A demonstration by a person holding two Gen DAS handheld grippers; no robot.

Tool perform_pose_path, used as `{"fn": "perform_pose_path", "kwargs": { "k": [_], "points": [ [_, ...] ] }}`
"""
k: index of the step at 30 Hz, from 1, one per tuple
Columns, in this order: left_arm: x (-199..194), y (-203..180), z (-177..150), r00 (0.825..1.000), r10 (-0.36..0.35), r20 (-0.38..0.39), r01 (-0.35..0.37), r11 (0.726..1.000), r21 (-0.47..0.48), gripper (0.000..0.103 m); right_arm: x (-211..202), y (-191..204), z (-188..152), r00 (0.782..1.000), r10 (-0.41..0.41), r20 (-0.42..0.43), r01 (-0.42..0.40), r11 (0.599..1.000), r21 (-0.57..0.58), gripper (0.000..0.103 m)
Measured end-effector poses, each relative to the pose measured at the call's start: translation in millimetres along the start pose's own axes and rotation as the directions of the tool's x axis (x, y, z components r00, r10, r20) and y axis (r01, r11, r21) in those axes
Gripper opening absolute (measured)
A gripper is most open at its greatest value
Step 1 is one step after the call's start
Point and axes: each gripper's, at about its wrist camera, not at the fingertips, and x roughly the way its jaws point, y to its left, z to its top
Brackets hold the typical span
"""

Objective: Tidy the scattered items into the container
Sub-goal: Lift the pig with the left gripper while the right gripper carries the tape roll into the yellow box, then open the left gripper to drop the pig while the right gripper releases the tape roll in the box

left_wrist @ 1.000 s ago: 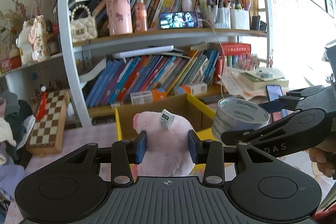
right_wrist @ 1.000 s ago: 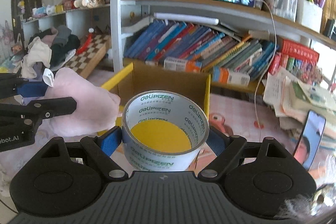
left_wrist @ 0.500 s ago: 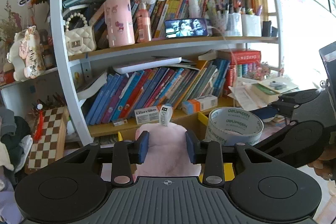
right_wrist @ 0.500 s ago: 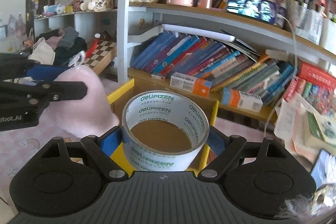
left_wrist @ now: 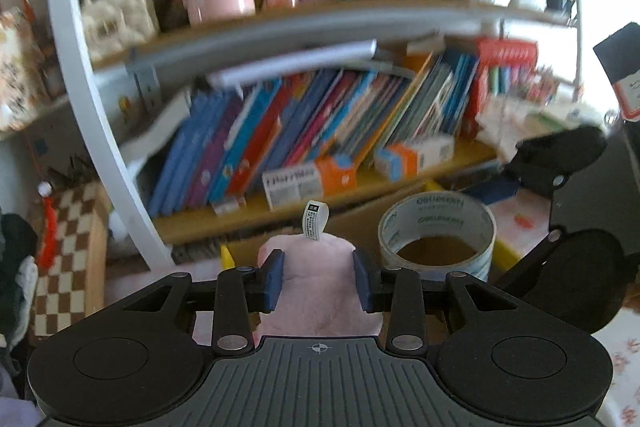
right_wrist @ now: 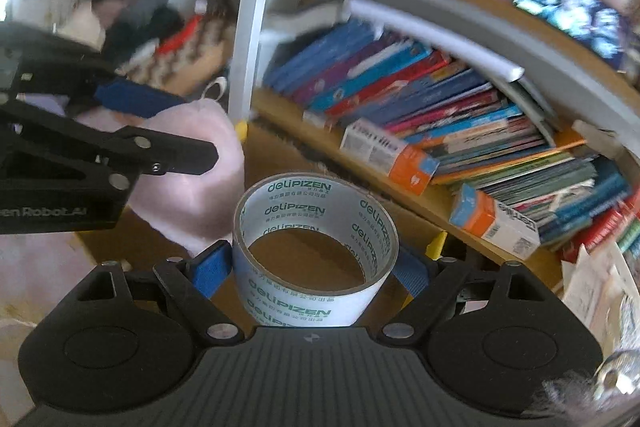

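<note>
Landmark: cardboard box (right_wrist: 320,259), brown inside with yellow flap corners; every place below is given against it.

Hard to read: I find both views smeared by motion. The bookshelf (left_wrist: 280,27) behind the box is blurred, its upper row unreadable. My own gripper bodies cut off the box's near wall in both views.

Left of box: checkered board (left_wrist: 68,259) leaning upright, partly cut by the frame edge; dark clothing heap beyond it, too blurred for me to sort.

Left gripper (left_wrist: 318,281): I have it clamped on the pink plush toy (left_wrist: 316,291), blue pads pressed into both sides. The toy's white tag (left_wrist: 315,221) stands up at the top. In the right wrist view the toy (right_wrist: 192,179) hangs over the box's left edge.

Right gripper (right_wrist: 310,273): I have it clamped on the tape roll (right_wrist: 316,247), pads touching its outer wall left and right, printed "delipizen". Roll axis upright, core open; the box's brown floor shows through the hole. The roll sits over the box interior, just beside the toy.

Box contents: I cannot make out anything lying inside; most of the floor is hidden.

Edges: yellow flap corners (right_wrist: 438,241) visible at far left and far right. The far wall stands close under the lowest shelf of leaning books (right_wrist: 420,115).

Right of box: paper stack (right_wrist: 600,287), cut off by the frame.
</note>
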Motion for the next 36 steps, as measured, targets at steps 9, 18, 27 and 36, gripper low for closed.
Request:
{"fn": "perform_pose_path", "kwargs": {
  "k": [9, 18, 27, 36],
  "points": [
    [66, 8, -2, 0.987, -0.002, -0.159, 0.007, 1.000, 0.027, 0.035, 66, -8, 5, 0.987, 0.035, -0.159, -0.058, 0.988, -0.146, 0.086],
    [101, 12, 3, 0.975, -0.007, -0.224, 0.018, 0.999, 0.050, 0.035, 108, -5, 9, 0.965, 0.045, -0.260, -0.114, 0.960, -0.255, 0.086],
    [112, 6, 8, 0.974, -0.004, -0.226, 0.023, 0.996, 0.083, 0.039, 118, -4, 9, 0.956, 0.042, -0.291, -0.118, 0.961, -0.251, 0.086],
    [105, 3, 12, 0.975, 0.002, -0.222, 0.022, 0.994, 0.110, 0.071, 112, -7, 10, 0.964, 0.035, -0.262, -0.098, 0.968, -0.231, 0.092]
  ]
}}
